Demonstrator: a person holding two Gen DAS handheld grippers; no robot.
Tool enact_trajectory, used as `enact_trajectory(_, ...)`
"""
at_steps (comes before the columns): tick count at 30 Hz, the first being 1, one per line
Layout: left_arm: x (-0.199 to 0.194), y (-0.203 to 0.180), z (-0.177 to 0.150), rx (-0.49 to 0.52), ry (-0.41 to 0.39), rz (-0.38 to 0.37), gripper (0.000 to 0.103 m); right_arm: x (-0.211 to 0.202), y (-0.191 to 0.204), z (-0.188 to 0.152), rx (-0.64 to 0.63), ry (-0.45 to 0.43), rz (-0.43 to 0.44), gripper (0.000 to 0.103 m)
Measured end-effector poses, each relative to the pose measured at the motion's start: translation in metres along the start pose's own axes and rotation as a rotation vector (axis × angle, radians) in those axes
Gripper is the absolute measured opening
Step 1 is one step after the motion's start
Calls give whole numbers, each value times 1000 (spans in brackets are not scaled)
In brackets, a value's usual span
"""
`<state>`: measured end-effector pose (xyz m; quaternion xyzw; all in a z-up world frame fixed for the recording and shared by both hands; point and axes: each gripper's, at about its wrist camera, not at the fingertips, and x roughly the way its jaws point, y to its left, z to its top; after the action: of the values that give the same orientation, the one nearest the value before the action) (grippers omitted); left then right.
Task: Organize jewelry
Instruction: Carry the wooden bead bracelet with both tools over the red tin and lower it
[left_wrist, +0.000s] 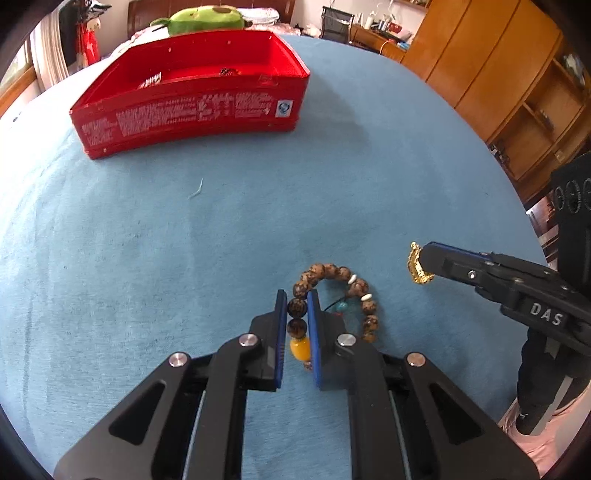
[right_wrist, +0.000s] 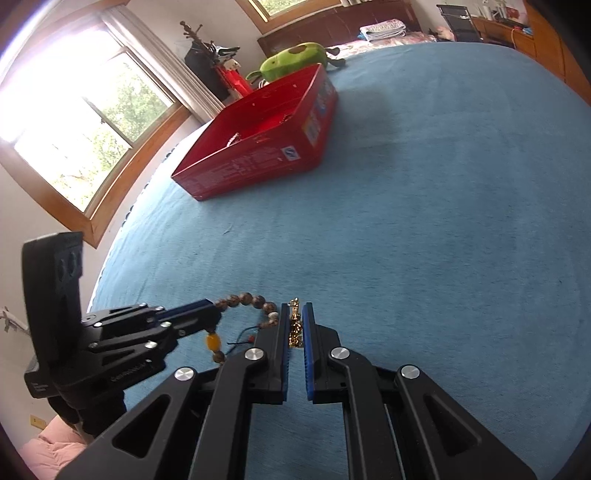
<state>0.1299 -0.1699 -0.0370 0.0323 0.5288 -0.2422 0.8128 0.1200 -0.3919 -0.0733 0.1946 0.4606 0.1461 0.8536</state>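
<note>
While "DAS" marks right gripper (left_wrist: 421, 264), red box (left_wrist: 192, 110) print illegible

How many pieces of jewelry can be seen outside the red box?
2. The bead bracelet is gripped by the left gripper; the gold piece by the right gripper. The red box may hide more.

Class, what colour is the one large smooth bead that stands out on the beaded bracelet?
Amber yellow, among mottled brown beads on the beaded bracelet; clearest in the left wrist view.
</note>
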Motion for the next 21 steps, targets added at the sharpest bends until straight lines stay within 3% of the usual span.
enact_trajectory(6,11,2,-2,14,42,-6,10,5,6,1,-2,11,-3,6)
enact_trajectory(8,23,2,0,19,74,12,13,6,6,2,0,13,-5,6)
enact_trajectory(12,26,-10,-1,62,67,23,24,6,7,2,0,12,-6,6)
enact_trajectory(15,29,-15,-1,73,50,54,10,4,8,2,-3,10,-5,6)
enact_trajectory(21,17,-2,1,8,33,0,9,-1,13,5,-16,-2,-2,6)
